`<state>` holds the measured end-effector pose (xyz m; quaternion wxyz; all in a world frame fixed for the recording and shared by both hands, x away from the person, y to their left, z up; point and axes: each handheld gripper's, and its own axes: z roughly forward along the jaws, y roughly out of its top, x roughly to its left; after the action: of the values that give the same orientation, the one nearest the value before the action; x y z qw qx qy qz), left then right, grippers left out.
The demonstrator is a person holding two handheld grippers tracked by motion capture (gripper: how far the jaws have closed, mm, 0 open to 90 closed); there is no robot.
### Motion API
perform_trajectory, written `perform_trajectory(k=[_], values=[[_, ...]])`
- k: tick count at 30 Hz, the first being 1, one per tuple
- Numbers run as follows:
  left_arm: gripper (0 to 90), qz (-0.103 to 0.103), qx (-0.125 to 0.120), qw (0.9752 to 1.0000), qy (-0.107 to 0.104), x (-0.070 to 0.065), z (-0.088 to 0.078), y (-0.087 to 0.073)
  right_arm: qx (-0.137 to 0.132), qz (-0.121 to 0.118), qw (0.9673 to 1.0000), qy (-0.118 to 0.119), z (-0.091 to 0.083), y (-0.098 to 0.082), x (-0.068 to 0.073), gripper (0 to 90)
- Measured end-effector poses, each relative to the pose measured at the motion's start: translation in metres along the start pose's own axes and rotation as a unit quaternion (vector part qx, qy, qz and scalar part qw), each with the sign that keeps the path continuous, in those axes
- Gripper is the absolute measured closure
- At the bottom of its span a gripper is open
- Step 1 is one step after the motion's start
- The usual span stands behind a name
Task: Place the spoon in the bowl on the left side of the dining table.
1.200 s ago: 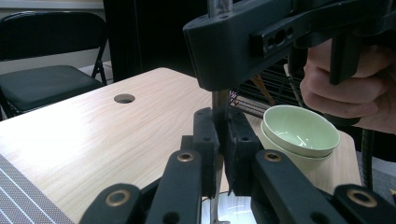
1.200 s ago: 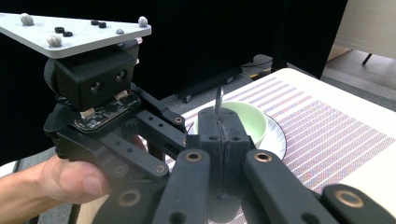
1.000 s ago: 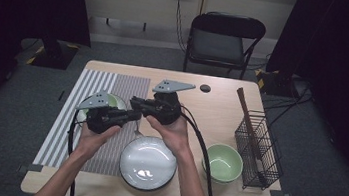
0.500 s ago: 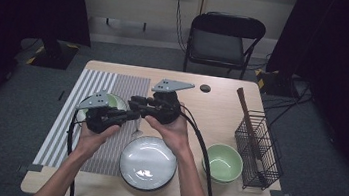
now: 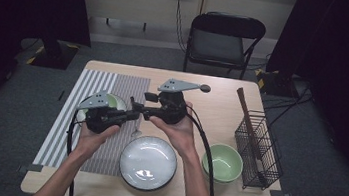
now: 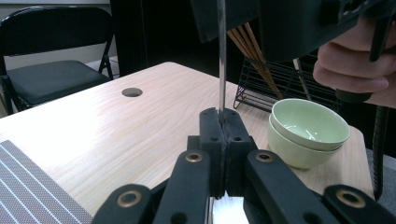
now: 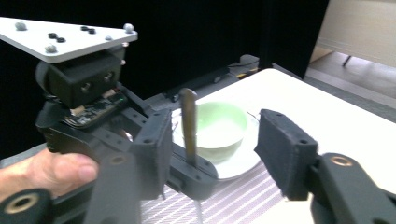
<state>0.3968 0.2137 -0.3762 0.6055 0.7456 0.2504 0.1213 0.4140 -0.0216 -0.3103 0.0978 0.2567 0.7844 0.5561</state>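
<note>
A: What sits on the pale wooden table point(image 5: 223, 96)?

B: A grey striped placemat point(image 5: 93, 93) on its left, a black wire rack point(image 5: 258, 148) with brown chopsticks point(image 5: 244, 109) on its right, a glossy white round plate point(image 5: 148, 163) at the near edge, and stacked pale green bowls point(image 6: 308, 130) beside the rack.

A: And the grippers?

B: Both hover above the mat's right edge, tips facing. The left gripper point(image 6: 222, 122) has its black pads pressed together on a thin, flat metal utensil handle point(image 6: 221, 56), which stands upright from the pinch.

A: The right gripper point(image 7: 212, 144)?

B: Its jaws have just been opening and now stand spread. The metal handle point(image 7: 188, 123) rises between them, closer to one pad, touching neither.

A: Anything behind it?

B: Another green bowl point(image 7: 219, 123) on a white saucer point(image 7: 240, 163), on the mat.
</note>
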Motion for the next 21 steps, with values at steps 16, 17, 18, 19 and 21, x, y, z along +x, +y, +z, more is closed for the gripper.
perform_trajectory(k=[16,17,18,19,21], values=[[89.6,0.000,0.000,0.9999,0.012,0.007,-0.008,-0.001,0.000,0.013,0.9979,-0.064,-0.029,-0.011,-0.021,30.5],[89.6,-0.002,0.001,0.9999,0.014,0.008,-0.009,-0.001,-0.001,0.013,0.9978,-0.066,-0.032,-0.012,-0.023,30.0],[89.6,-0.002,0.000,0.9999,0.013,0.008,-0.009,-0.001,-0.001,0.013,0.9977,-0.067,-0.034,-0.013,-0.024,29.4],[89.5,-0.002,0.000,0.9999,0.016,0.008,-0.009,-0.001,0.000,0.015,0.9975,-0.069,-0.037,-0.014,-0.026,27.9],[89.6,-0.002,0.002,0.9998,0.018,0.009,-0.010,-0.001,-0.003,0.018,0.9977,-0.065,-0.042,-0.017,-0.028,25.6]])
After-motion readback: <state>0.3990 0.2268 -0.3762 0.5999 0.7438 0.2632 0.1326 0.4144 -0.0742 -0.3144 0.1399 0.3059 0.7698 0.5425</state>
